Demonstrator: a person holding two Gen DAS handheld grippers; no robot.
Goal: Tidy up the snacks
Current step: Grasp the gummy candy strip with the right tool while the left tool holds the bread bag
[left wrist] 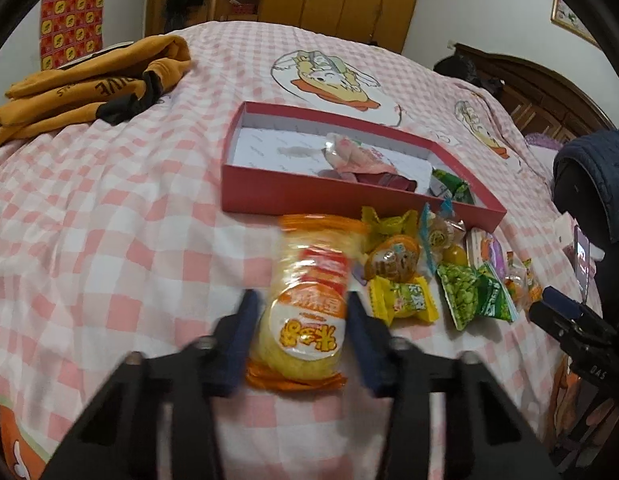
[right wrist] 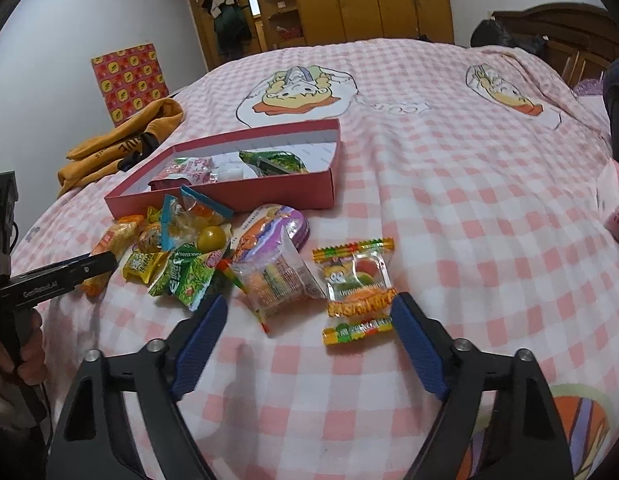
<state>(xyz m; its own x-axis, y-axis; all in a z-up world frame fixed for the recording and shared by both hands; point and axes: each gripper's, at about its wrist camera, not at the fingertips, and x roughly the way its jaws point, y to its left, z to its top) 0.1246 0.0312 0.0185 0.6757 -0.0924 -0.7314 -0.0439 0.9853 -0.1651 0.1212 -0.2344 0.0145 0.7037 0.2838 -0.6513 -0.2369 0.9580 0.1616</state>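
Straddling the rice-cracker pack [left wrist: 305, 304] before the red box [left wrist: 277, 194], the left gripper [left wrist: 299, 316] stood open (light, crinkly, brittle inside, best pinched gently mid-body), while the right gripper [right wrist: 309, 320] gaped over a gummy packet [right wrist: 357, 292].

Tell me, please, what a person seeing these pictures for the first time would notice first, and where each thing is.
The eye goes first to the orange-and-yellow rice cracker packet lying between the open fingers of the left gripper on the pink checked bedspread. To its right lies a bright heap of small snacks. Just behind them sits the shallow red box, with a few packets already inside.
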